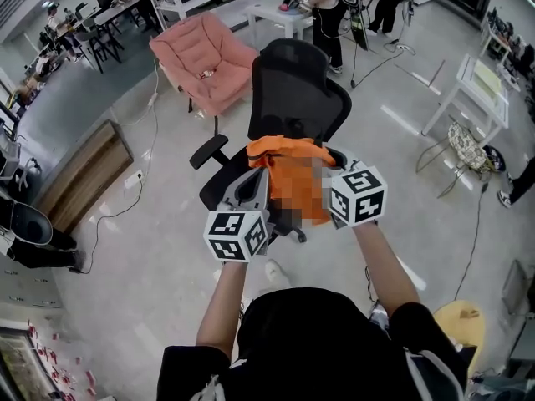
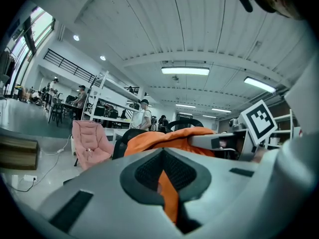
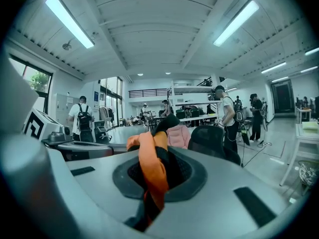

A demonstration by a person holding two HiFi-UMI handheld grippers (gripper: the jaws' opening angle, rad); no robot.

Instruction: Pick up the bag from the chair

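Wide, pale floor across the head view, and planted in the middle of it is the black office chair, backrest towards the far side. Behind it on the left sits a pink armchair. There are white tables beyond that and off to the right, with a person standing at the far one.

Now the action: the orange bag hangs between the two tools, right in front of the chair's backrest and over the seat as seen from above. From this steep angle there's no telling whether its underside touches the seat.

The left gripper comes in from the bag's left edge, with its marker cube nearer the person. In the left gripper view its jaws are clamped together on a fold of orange fabric that runs down between them, and the bulk of the bag swells just ahead.

The right gripper takes the bag's right edge, with its marker cube just behind. In the right gripper view those jaws are pinched tight too, on an orange band with a black strip beside it, and the band stands up out of the grip.

Both of the person's forearms reach forward, one to each side of the bag.
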